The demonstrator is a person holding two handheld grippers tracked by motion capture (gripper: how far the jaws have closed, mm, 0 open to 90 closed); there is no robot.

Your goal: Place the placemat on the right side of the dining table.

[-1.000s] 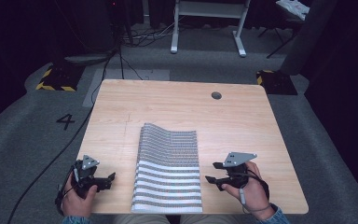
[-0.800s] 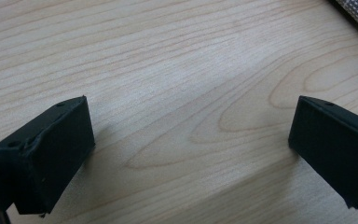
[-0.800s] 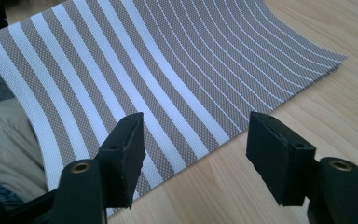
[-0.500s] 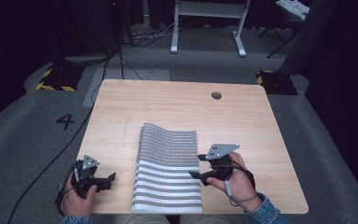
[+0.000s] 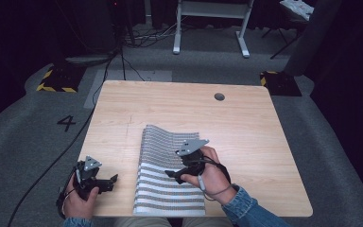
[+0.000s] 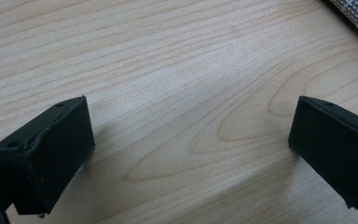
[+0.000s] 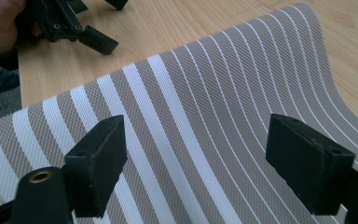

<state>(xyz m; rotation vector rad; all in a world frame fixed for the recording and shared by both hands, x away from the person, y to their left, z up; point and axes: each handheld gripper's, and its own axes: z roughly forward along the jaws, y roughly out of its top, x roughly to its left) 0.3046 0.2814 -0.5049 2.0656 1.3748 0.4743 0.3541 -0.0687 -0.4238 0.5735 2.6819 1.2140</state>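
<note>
The striped mat, thin, light and limp-looking, lay at the table's near edge, best pinched at its edge; right tongs hovered wide above it, left tongs wide over bare wood.

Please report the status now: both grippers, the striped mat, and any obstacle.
Left gripper open, on bare table. Right gripper open, above striped mat. Nothing in between.

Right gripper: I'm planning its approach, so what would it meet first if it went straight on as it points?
Probably the grey-and-white striped woven mat: the open right gripper hangs just above it, pointing along its stripes.
</note>
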